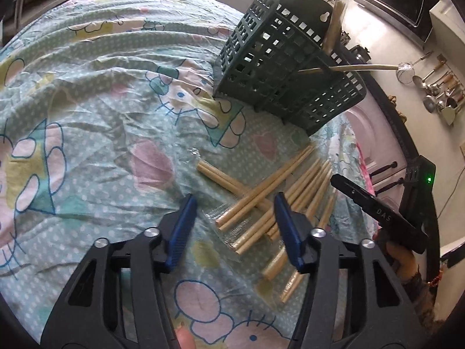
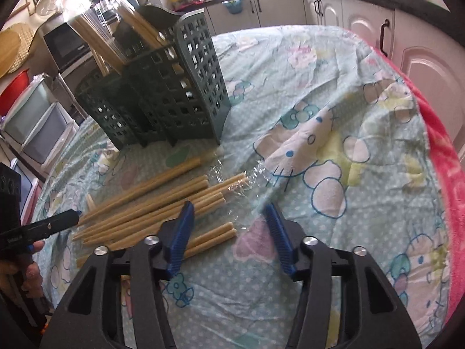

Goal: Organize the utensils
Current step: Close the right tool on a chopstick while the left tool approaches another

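blue fingers (image 1: 186, 226) above pale bamboo chopsticks (image 1: 261, 197)

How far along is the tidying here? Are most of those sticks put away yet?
Barely started. A few chopsticks already stand in the green slotted basket. Nothing is in hand: the left gripper and the right gripper both hover open over the pile with nothing between the jaws. Most of the job is left: a dozen or so loose chopsticks, some in clear wrappers, lie on the patterned cloth.
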A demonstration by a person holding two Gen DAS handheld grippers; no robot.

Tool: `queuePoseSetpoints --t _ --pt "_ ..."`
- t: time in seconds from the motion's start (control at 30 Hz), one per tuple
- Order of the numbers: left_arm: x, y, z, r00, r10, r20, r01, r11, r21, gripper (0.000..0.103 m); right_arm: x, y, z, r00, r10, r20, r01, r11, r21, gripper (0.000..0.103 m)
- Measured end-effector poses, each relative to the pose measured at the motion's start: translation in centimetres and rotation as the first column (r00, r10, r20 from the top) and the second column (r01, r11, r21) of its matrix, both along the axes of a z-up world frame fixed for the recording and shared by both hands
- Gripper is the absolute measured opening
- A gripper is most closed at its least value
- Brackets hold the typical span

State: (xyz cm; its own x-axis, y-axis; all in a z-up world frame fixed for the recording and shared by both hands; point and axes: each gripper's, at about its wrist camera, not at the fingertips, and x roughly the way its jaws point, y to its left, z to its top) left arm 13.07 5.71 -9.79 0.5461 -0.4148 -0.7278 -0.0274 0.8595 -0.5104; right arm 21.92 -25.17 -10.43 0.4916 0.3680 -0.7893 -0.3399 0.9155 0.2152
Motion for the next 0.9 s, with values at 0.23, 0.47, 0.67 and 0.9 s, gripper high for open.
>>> queuePoseSetpoints --t 0.23,0.47,0.67,0.9 --pt "0.1 0.3 -0.2 1.0 0.005 -0.003 -0.004 0.998 0.061 0.016 -0.4 -0.2 -0.2 1.0 -0.011 0.022 0.012 0.999 -0.038 0.026" --pt "-0.4 0.9 -0.4 1.0 -0.003 -0.01 0.004 0.998 0.062 0.001 -1.2 -0.5 0.0 0.999 -0.022 0.046 0.024 0.999 -0.044 0.011" --pt "-1.3 1.5 0.0 1.0 -0.018 0.002 0.018 0.998 -0.058 0.003 -1.5 -1.3 0.3 0.998 -0.043 0.046 0.044 0.999 -0.024 0.003" --pt "-2.4 1.7 0.2 0.999 -0.044 0.017 0.047 0.984 -0.169 0.028 -2.4 -1.0 2.0 0.996 -0.021 0.087 0.02 1.0 0.009 0.003"
